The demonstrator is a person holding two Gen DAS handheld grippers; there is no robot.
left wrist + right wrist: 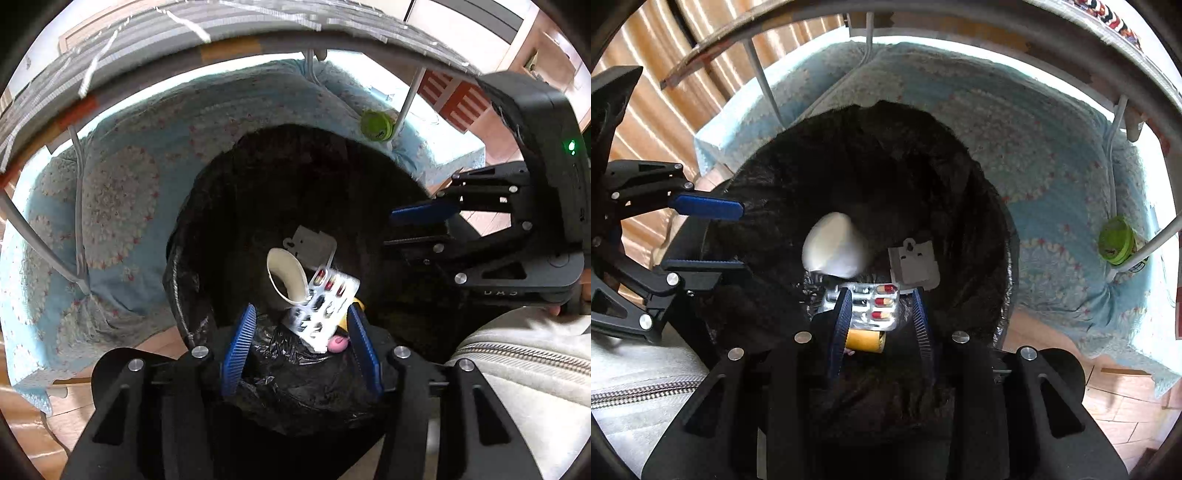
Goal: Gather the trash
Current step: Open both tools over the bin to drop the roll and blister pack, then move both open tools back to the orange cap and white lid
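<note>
1. Left tongs [301,347]: jaws parted over the mouth of the black bin bag [229,206], nothing pinched. The blister pack [321,306] shows between the pads but looks loose, not pressed.
2. Right tongs [882,317]: jaws likewise apart above the same bag, gripping nothing.
3. Blister pack: foil-and-plastic strip with red-and-yellow capsules, lying inside the bag. Judged very light, thin, slightly springy and slick; best taken by a long edge.
4. Paper cup [286,275]: white, tipped on its side in the bag just beside the pack. Light and crushable; take by the rim, gently.
5. Grey card hang-tag [310,245]: flat, stiff, behind the cup.
6. Yellow item [866,341]: partly hidden under the pack; kind unclear.
7. Green lid-like object [376,125]: outside the bag, on the blue quilt [122,206].
</note>
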